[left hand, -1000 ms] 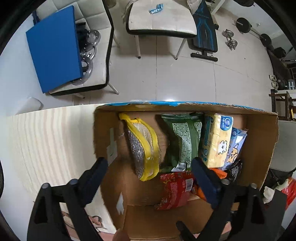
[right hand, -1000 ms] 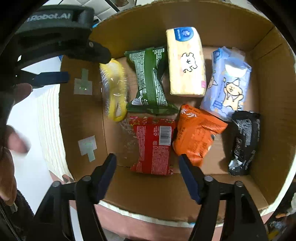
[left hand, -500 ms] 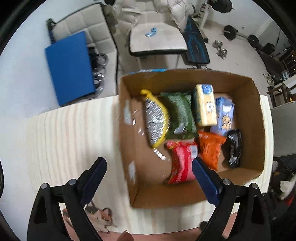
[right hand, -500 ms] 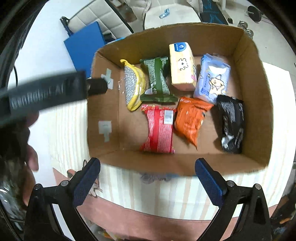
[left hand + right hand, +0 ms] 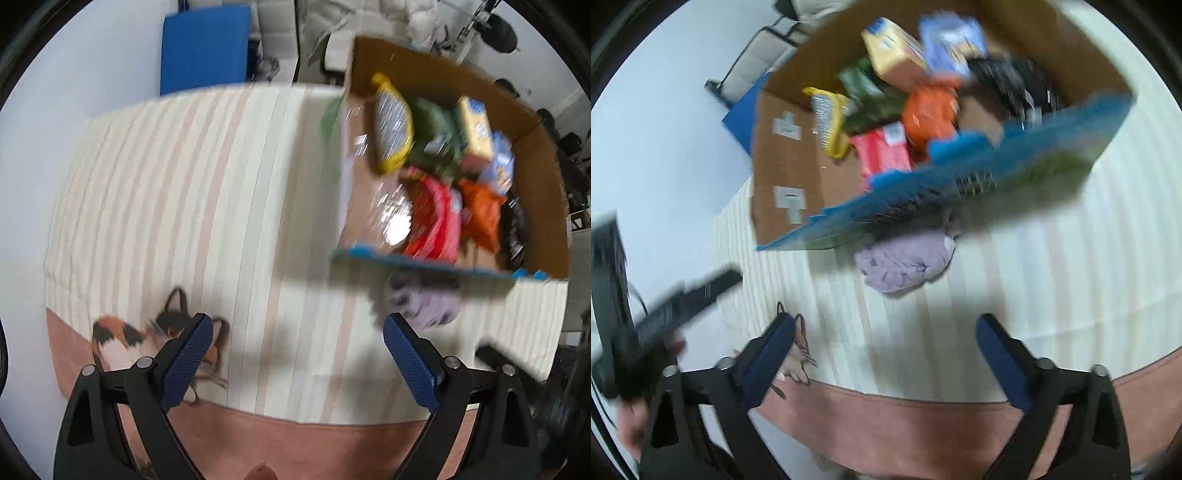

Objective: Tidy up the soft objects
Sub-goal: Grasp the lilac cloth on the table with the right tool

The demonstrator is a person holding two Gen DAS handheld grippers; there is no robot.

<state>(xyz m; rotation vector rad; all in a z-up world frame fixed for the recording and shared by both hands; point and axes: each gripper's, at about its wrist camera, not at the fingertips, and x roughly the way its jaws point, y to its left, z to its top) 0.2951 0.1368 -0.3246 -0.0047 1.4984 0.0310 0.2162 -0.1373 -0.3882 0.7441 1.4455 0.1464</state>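
Striped tablecloth (image 5: 184, 184) w/ a printed cat (image 5: 155, 336) fills the left of the scene; nothing soft lies loose on that side. Left gripper (image 5: 297, 354) hangs above the cloth's near edge, jaws spread wide, holding nothing. Moving right, a crumpled lavender cloth (image 5: 905, 262) sits on the table, touching the near wall of a cardboard box (image 5: 546, 206) and partly tucked under its blue-printed edge. Right gripper (image 5: 886, 354) hovers just in front of that cloth, jaws also spread wide and empty. Inside the box, soft packs lie roughly in two rows: yellow-rimmed pouch (image 5: 393, 125), green pack (image 5: 436, 136), pale yellow tissue pack (image 5: 474, 125), light blue pack (image 5: 951, 40) at back; red pack (image 5: 439, 221), orange pack (image 5: 482, 212), black pack (image 5: 1008, 77) nearer. Views are motion-blurred, so fine detail is unclear. Likely step: pick up the lavender cloth, prob. w/ the right gripper. To do it well, come down over the bunched middle, not the thin edge under the box, clamp firmly, lift straight up to clear the wall, then set it in the bare left part of the box floor.
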